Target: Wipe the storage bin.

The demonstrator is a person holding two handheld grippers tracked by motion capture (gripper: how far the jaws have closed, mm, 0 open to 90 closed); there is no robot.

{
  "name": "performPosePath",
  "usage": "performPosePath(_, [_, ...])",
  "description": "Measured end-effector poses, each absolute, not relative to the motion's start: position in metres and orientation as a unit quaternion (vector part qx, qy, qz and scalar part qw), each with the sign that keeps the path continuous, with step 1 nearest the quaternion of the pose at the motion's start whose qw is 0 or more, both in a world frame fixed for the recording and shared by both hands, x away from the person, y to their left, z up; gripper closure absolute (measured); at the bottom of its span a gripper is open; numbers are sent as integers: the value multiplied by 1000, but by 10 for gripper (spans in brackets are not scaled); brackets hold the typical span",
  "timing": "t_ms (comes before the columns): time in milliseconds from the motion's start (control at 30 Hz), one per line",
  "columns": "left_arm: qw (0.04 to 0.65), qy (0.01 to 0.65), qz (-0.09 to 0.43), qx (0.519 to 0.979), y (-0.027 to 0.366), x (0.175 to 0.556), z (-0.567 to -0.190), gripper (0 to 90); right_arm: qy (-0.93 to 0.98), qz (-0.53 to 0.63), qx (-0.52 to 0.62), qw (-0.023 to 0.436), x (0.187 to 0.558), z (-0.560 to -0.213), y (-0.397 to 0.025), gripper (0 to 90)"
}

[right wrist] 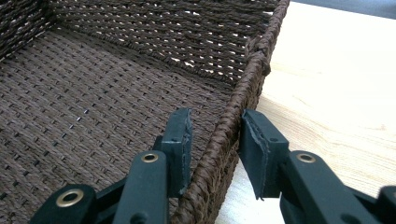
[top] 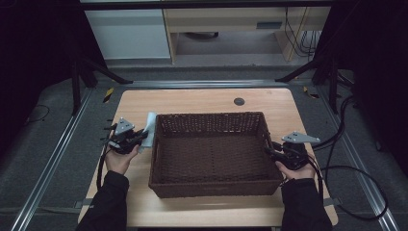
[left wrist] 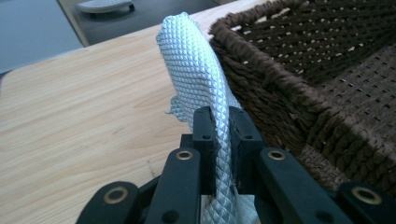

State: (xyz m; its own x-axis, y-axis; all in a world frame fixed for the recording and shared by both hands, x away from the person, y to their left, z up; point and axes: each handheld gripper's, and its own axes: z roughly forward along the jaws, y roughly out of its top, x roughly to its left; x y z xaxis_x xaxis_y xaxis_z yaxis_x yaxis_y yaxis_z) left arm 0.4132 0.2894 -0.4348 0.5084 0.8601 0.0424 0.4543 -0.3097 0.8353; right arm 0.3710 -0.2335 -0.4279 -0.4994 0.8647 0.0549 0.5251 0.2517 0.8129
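I am working on a pale wooden table (top: 202, 103) with a round dark grommet (top: 239, 101) near its far edge; it stands on grey floor between metal rails, with light cabinets and a desk beyond and dark stands at either side. A brown woven basket (top: 214, 185) sits in the middle of the table. My left gripper (top: 137, 138) has its jaws clamped on a folded pale-blue cloth (left wrist: 196, 79), which rises just beside the basket's left rim. My right gripper (right wrist: 215, 144) has its jaws apart, straddling the basket's right wall, one jaw inside and one outside.
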Motion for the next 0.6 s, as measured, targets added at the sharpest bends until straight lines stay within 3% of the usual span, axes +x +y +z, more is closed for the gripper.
performPosePath(600, [354, 430, 183, 810, 280, 409, -473, 827, 766, 409, 451, 207, 371, -430, -234, 631])
